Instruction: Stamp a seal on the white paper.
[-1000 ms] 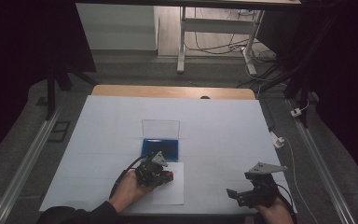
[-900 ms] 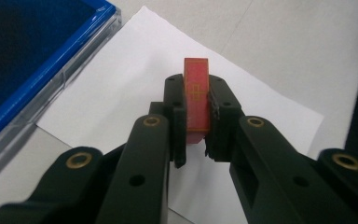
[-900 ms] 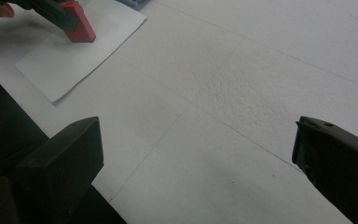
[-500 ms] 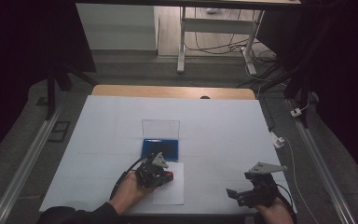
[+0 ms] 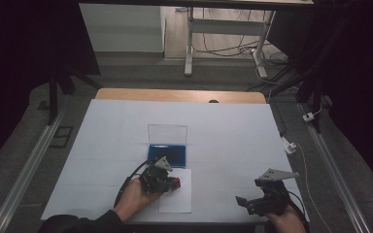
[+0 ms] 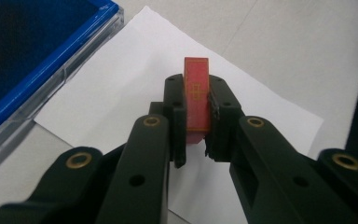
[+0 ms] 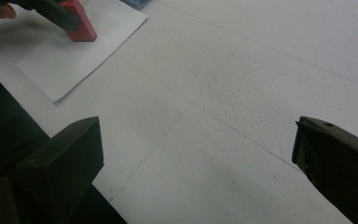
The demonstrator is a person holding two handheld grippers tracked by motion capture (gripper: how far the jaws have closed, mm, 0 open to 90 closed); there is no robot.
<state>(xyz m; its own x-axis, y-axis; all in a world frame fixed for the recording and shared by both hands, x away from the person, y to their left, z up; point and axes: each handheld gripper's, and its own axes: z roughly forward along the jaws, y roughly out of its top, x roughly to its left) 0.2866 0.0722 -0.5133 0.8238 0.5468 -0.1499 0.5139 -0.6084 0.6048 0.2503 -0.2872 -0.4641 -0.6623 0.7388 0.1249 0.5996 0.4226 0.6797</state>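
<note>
Stamp (image 6: 196,100) upright on paper (image 6: 121,93)

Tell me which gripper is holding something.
The left gripper: its jaws clamp a red stamp block over the white paper. The right gripper stands open, empty.

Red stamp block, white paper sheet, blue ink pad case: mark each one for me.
Red stamp block (image 6: 196,95), left gripper view, on its gold-patterned face.
White paper sheet (image 6: 121,88), left gripper view, on its bare part.
Blue ink pad case (image 5: 167,153), high view, on its blue pad.
</note>
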